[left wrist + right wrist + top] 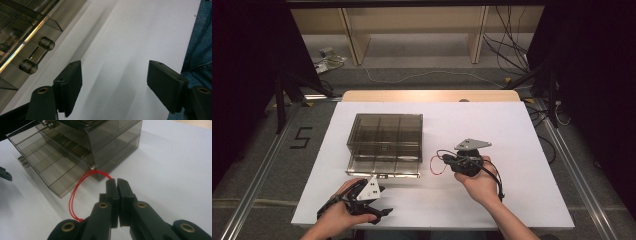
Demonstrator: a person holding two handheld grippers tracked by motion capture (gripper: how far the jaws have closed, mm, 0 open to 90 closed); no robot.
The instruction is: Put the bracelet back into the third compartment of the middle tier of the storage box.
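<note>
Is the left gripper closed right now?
No, in the left gripper view the left gripper has its two black jaws standing wide apart over the bare white table, with nothing between them.

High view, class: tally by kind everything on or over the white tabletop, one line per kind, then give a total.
Smoky clear drawer box: 1
Hand-held grippers: 2, the left gripper with jaws open, the right gripper with jaws shut
Red wire loop at the right gripper: 1
Total: 4
</note>
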